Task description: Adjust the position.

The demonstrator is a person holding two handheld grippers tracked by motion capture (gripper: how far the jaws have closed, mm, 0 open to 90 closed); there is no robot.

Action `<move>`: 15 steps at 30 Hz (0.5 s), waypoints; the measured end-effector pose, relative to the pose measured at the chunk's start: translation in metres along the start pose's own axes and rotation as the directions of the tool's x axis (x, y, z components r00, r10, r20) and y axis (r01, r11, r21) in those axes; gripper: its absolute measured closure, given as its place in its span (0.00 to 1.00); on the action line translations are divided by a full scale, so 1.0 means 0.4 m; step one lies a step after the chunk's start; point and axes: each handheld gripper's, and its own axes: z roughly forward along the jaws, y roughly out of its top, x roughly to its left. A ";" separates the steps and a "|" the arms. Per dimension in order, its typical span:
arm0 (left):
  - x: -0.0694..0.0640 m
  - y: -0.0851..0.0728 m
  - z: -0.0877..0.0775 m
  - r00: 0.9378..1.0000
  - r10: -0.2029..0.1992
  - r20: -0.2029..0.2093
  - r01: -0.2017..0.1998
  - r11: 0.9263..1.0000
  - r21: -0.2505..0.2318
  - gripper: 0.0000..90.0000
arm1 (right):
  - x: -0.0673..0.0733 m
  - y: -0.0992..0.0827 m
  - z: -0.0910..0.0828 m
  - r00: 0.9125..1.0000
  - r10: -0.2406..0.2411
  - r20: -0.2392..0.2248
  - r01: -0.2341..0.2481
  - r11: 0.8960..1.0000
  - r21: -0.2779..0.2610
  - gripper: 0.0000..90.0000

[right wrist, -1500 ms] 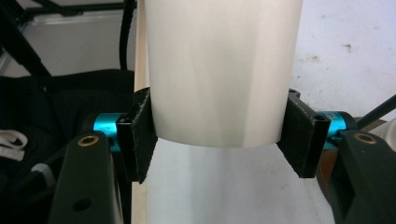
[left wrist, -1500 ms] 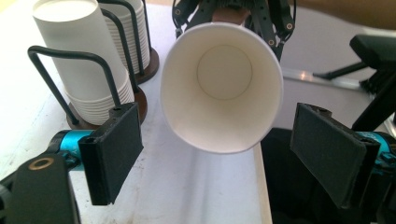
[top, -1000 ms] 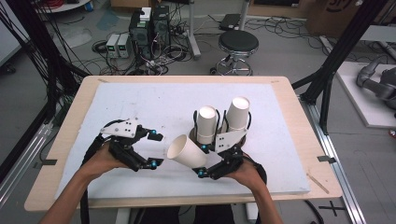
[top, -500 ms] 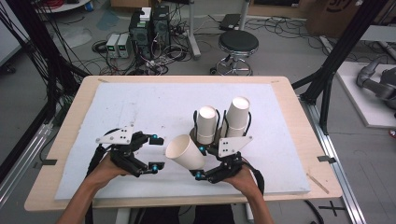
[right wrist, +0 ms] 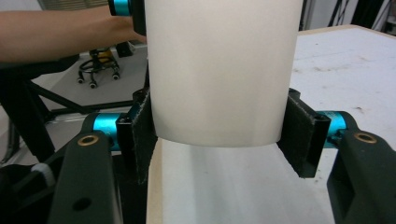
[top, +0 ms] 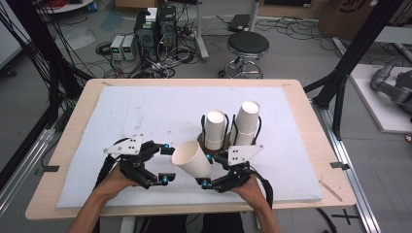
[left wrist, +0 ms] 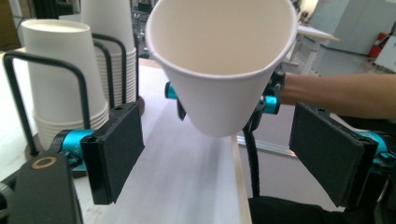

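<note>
Lab bay, cables and a stool (top: 248, 46) behind; wooden counter (top: 301, 104) topped with a white mat (top: 160, 109).

Right gripper (top: 214, 170): jaws clamped on a single paper cup (top: 192, 159) near its base, pads pressed on both sides in the right gripper view. Cup is off the mat, tilted, mouth aimed at the left gripper.

Left gripper (top: 163, 162): jaws wide apart, nothing between the pads. They have just been closing a touch. In the left gripper view the cup's rim (left wrist: 222, 37) sits ahead and above the gap, not in it.

Outward: two stacks of inverted cups, short stack (top: 215, 128) and tall stack (top: 247, 124), stand in a black wire holder (top: 232, 127) just behind the right gripper.

Step, as I read it: one cup held clear of the stacks, presented for a hand-over. Could be another cup nested inside; can't tell from these angles.

Next move calls for the left jaws to come round the cup wall below the rim, squeeze lightly so the paper doesn't buckle, before the right lets go.

Room: open mat left and ahead. Counter's near edge (top: 184, 209) is close under both hands; stacks tight at the right.
</note>
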 end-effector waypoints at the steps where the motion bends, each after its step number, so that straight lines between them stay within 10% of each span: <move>1: 0.000 0.001 0.002 1.000 0.000 0.004 0.000 1.000 -0.006 0.20 | 0.000 -0.001 0.004 1.000 0.000 -0.003 0.000 1.000 -0.002 0.41; 15: 0.001 0.008 0.046 0.999 -0.010 0.046 0.012 0.999 -0.047 0.18 | 0.004 -0.003 0.022 1.000 -0.004 -0.023 0.004 1.000 -0.001 0.41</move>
